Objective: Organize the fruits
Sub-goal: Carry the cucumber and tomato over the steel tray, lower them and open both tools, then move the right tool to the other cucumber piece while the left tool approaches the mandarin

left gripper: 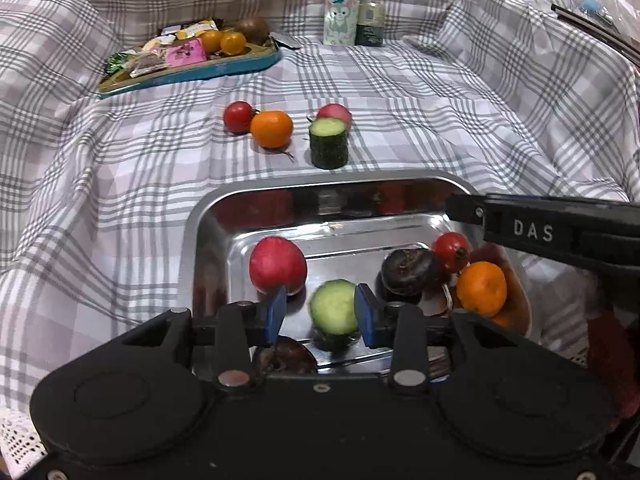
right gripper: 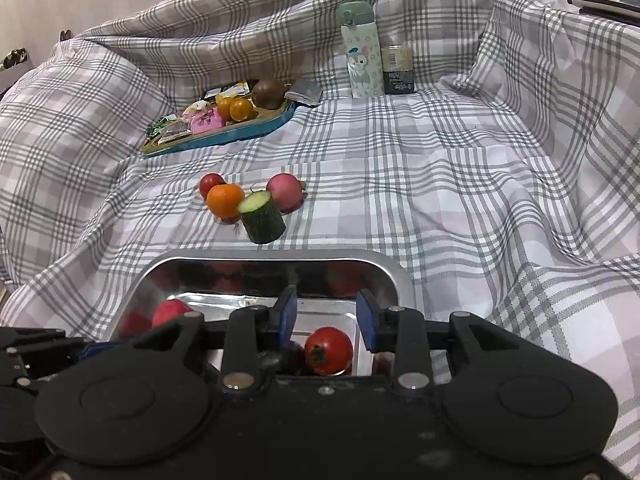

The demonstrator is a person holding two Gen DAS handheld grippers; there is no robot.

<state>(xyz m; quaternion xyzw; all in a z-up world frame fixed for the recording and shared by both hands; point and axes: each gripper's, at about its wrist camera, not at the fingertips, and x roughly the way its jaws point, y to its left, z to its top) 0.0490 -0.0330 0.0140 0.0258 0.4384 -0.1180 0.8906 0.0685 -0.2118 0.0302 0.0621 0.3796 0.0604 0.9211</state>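
Your left gripper [left gripper: 320, 314] hangs over the steel tray [left gripper: 192, 240], jaws apart around a cucumber piece [left gripper: 334, 307] in it, right pad just beside it. Your right gripper [right gripper: 326, 320] gapes over the tray's tomato [right gripper: 329, 350], gripping nothing.

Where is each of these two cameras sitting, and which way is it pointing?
Left wrist: rides the left gripper, looking forward and down into the steel tray; its blue fingers flank a cucumber piece; the right gripper's arm enters from the right.
Right wrist: rides the right gripper, over the tray's near edge; a red tomato lies between its open fingers.
Shared: tray, loose fruit on the plaid cloth, blue snack tray.
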